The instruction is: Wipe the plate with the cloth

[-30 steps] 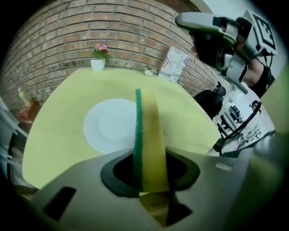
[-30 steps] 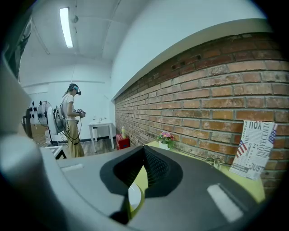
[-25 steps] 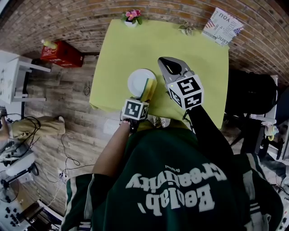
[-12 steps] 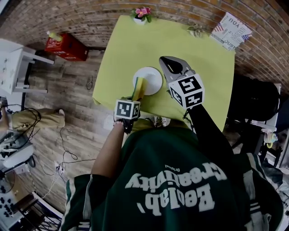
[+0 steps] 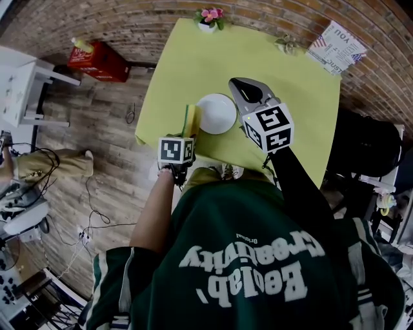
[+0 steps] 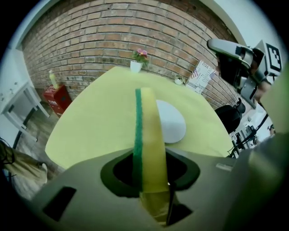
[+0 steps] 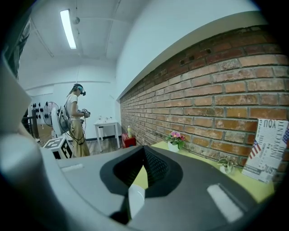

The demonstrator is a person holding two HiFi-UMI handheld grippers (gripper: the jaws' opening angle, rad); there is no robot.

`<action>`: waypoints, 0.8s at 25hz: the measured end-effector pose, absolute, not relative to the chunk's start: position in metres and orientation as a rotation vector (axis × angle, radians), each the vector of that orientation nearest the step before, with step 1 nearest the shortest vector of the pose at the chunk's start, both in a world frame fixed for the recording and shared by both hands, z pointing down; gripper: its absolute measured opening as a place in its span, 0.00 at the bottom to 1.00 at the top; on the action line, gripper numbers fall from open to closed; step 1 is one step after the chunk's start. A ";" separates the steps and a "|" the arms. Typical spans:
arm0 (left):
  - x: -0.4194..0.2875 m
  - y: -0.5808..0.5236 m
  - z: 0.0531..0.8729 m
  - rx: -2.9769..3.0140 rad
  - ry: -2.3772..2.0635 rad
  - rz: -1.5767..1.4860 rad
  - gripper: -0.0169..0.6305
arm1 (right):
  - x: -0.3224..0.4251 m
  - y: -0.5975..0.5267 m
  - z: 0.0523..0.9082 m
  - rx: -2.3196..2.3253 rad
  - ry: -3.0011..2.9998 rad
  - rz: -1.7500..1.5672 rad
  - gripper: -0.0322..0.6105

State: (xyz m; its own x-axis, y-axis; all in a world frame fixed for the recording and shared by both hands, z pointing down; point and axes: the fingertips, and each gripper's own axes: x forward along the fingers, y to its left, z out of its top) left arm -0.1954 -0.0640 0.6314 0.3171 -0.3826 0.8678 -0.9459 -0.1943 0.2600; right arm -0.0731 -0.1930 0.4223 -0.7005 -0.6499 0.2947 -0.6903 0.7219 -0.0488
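Observation:
A white plate (image 5: 218, 113) lies near the front left of the yellow-green table (image 5: 284, 84). My left gripper (image 5: 186, 133) is shut on the cloth (image 5: 190, 120), a yellow pad with a green edge. The cloth stands on edge just left of the plate's rim. In the left gripper view the cloth (image 6: 149, 131) sticks out from the jaws, with the plate (image 6: 172, 121) behind it on the right. My right gripper (image 5: 237, 84) hovers over the plate's right side, shut and holding nothing. Its jaws (image 7: 144, 151) meet at the tip.
A flower pot (image 5: 210, 17), a small plant (image 5: 288, 44) and a printed card (image 5: 337, 44) line the table's far edge by the brick wall. On the floor stand a red box (image 5: 97, 62), a white side table (image 5: 26, 87) and a black chair (image 5: 366, 138). A person (image 7: 76, 118) stands far off.
My left gripper carried the cloth leftward across the plate, from its right part to just off its left rim. The right gripper has stayed over the plate's right side.

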 end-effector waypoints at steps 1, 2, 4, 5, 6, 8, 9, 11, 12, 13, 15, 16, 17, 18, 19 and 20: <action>-0.194 -0.070 0.628 1.755 -1.201 0.839 0.23 | -0.072 -0.193 0.422 1.063 -2.669 0.225 0.07; -0.192 -0.077 0.623 1.770 -1.203 0.837 0.23 | -0.071 -0.193 0.421 1.068 -2.667 0.223 0.07; -0.183 -0.091 0.615 1.806 -1.199 0.835 0.23 | -0.065 -0.193 0.420 1.084 -2.659 0.223 0.07; -0.176 -0.097 0.612 1.824 -1.188 0.833 0.23 | -0.061 -0.194 0.420 1.097 -2.655 0.225 0.07; -0.168 -0.102 0.610 1.841 -1.172 0.832 0.24 | -0.057 -0.195 0.419 1.113 -2.650 0.227 0.07; -0.149 -0.109 0.609 1.872 -1.127 0.835 0.24 | -0.049 -0.197 0.418 1.144 -2.641 0.227 0.07; -0.139 -0.112 0.610 1.886 -1.104 0.839 0.24 | -0.046 -0.197 0.417 1.156 -2.636 0.225 0.07; -0.121 -0.116 0.613 1.909 -1.062 0.853 0.24 | -0.040 -0.197 0.415 1.175 -2.630 0.220 0.07; -0.112 -0.118 0.615 1.919 -1.042 0.861 0.24 | -0.036 -0.197 0.414 1.185 -2.627 0.219 0.07; -0.103 -0.119 0.617 1.927 -1.022 0.870 0.24 | -0.031 -0.198 0.414 1.197 -2.622 0.219 0.07; -0.086 -0.120 0.623 1.938 -0.980 0.890 0.24 | -0.021 -0.199 0.414 1.223 -2.610 0.222 0.07; -0.080 -0.121 0.626 1.941 -0.965 0.903 0.24 | -0.017 -0.199 0.414 1.234 -2.604 0.225 0.07; -0.075 -0.121 0.629 1.945 -0.958 0.916 0.24 | -0.014 -0.199 0.415 1.241 -2.598 0.228 0.07; -0.072 -0.122 0.630 1.949 -0.958 0.930 0.24 | -0.011 -0.199 0.416 1.245 -2.594 0.231 0.07; -0.071 -0.124 0.631 1.952 -0.961 0.942 0.24 | -0.009 -0.199 0.417 1.247 -2.591 0.233 0.07; -0.070 -0.126 0.631 1.952 -0.963 0.948 0.24 | -0.007 -0.199 0.418 1.249 -2.589 0.235 0.07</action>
